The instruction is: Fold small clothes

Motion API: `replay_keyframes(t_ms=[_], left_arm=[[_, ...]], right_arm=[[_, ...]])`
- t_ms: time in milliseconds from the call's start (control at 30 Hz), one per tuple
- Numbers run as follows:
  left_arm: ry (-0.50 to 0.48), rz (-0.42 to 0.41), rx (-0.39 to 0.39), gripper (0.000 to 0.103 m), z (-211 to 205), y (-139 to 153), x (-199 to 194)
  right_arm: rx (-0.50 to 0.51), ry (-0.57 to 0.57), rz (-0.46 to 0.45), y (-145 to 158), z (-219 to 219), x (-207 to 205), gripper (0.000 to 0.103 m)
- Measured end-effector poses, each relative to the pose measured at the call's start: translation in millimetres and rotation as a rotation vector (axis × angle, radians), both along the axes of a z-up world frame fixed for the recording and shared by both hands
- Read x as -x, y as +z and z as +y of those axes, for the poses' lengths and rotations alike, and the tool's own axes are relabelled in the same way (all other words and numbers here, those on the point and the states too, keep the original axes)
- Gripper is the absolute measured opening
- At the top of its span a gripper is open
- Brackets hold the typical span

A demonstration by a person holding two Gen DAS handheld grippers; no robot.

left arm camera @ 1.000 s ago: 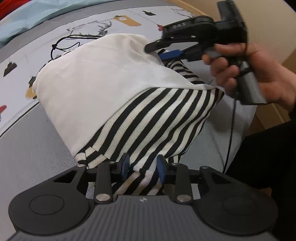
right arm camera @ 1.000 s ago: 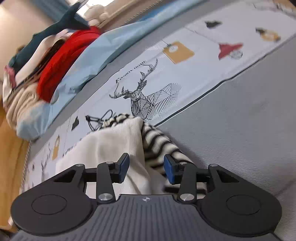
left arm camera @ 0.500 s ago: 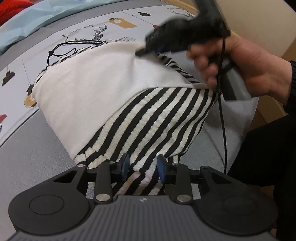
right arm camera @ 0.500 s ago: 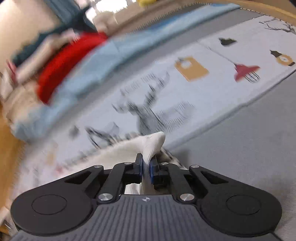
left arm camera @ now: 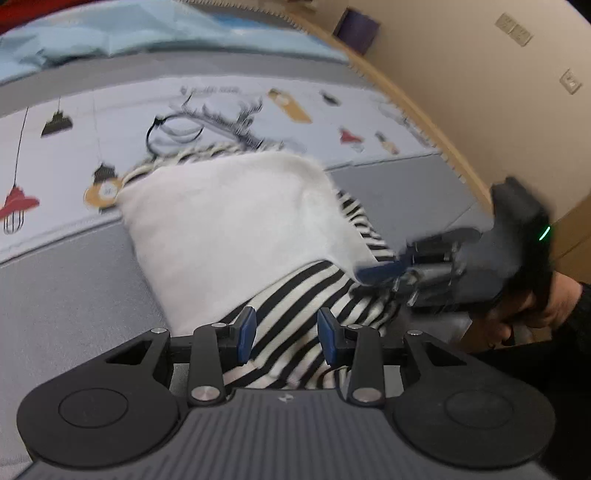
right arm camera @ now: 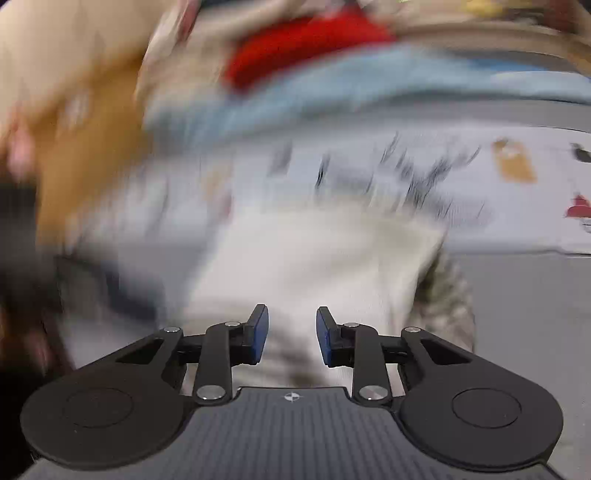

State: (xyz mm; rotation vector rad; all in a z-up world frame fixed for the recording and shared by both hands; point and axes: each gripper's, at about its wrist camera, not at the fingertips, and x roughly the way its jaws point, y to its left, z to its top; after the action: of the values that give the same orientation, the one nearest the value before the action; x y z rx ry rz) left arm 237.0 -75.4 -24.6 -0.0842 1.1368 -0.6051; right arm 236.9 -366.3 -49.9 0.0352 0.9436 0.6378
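Observation:
A black-and-white striped garment (left arm camera: 295, 295) lies on the bed, with its white inner side (left arm camera: 229, 221) folded over it. My left gripper (left arm camera: 286, 332) stands at the near striped hem. Its jaws are apart and striped cloth lies between them without being pinched. My right gripper (left arm camera: 384, 269), held by a hand (left arm camera: 550, 306), is at the near right corner of the white fold. In the blurred right wrist view, my right gripper (right arm camera: 291, 332) has its jaws opening over the white cloth (right arm camera: 314, 258), and the pads press on nothing.
The grey bed cover (left arm camera: 66, 295) has a pale printed band with deer and lamps (left arm camera: 221, 107). A black cord (left arm camera: 173, 129) lies beyond the garment. A light blue blanket (left arm camera: 110, 33) and red clothes (right arm camera: 303, 44) are at the back. A wooden bed edge (left arm camera: 424, 122) and a wall are at the right.
The right gripper shut on the far white edge, carried it over toward the near right, and its jaws have parted again. The left gripper lifted and rolled a little, with its jaws slightly wider.

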Motion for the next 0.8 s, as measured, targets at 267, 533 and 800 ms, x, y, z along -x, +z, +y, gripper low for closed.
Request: replay_keyframes(t_ms=[267, 533, 800], left_arm=[[-0.152, 0.005, -0.13, 0.04, -25, -8, 12], [-0.265, -0.001, -0.271, 0.042, -41, -18, 17], [0.274, 0.014, 0.025, 0.085, 31, 2, -36]], right_arm=[[0.116, -0.038, 0.083, -17, -8, -1, 0.028], [0.196, -0.078, 0.18, -29, -22, -11, 0.029], [-0.04, -0.294, 0.079, -8, -44, -29, 0.055]])
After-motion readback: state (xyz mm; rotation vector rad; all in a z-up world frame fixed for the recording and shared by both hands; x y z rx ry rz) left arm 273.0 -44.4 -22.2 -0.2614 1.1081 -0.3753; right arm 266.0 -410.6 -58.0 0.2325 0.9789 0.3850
